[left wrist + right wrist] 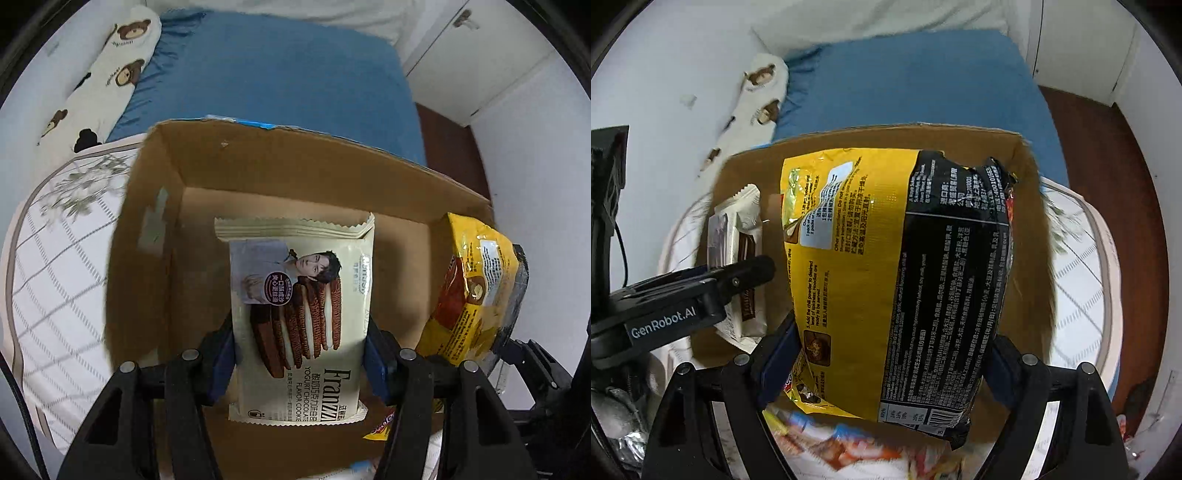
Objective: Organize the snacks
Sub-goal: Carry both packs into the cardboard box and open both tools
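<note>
My left gripper (300, 354) is shut on a cream pack of Franzzi chocolate cookies (299, 317) and holds it over the open cardboard box (280, 155). My right gripper (892, 365) is shut on a yellow and black noodle packet (897, 280), held over the same box (1027, 206). The noodle packet also shows at the right of the left wrist view (469, 288). The cookie pack and left gripper show at the left of the right wrist view (738, 258). The box floor under the packs looks bare.
The box sits on a white round table with a leaf and grid pattern (55, 258) (1082, 280). Behind is a bed with a blue sheet (273, 74) and a bear-print pillow (110, 70). More colourful snack packs lie below the right gripper (857, 443).
</note>
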Available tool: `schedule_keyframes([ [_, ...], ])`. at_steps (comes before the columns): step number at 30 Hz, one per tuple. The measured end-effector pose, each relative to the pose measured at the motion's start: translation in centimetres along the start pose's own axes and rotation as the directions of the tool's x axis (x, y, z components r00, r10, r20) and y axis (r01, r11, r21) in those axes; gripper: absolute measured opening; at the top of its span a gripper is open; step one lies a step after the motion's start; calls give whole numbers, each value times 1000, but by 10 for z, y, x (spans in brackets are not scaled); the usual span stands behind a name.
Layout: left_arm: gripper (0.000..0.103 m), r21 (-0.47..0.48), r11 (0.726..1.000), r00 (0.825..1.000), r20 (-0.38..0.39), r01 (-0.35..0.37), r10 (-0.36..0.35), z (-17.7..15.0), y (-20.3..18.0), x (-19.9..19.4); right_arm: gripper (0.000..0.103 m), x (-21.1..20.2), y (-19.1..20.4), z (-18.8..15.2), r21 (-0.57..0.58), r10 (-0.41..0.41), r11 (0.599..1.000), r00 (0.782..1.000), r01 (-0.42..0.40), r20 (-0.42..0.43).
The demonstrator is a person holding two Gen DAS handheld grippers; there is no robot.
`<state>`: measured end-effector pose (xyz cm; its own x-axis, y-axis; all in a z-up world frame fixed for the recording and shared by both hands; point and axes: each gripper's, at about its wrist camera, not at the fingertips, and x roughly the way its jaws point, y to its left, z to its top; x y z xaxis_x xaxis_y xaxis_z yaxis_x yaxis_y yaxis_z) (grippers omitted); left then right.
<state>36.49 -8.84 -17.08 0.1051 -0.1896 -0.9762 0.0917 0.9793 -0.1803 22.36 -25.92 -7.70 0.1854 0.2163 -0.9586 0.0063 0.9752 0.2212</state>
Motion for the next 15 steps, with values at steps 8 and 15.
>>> schedule_keyframes([
  [8, 57, 22, 999, 994, -103, -35, 37, 39, -4, 59, 89, 91, -2, 51, 6, -14, 1000, 994, 15, -108],
  [15, 89, 49, 997, 994, -83, -61, 65, 47, -6, 70, 100, 116, -8, 57, 20, -28, 999, 991, 31, -132],
])
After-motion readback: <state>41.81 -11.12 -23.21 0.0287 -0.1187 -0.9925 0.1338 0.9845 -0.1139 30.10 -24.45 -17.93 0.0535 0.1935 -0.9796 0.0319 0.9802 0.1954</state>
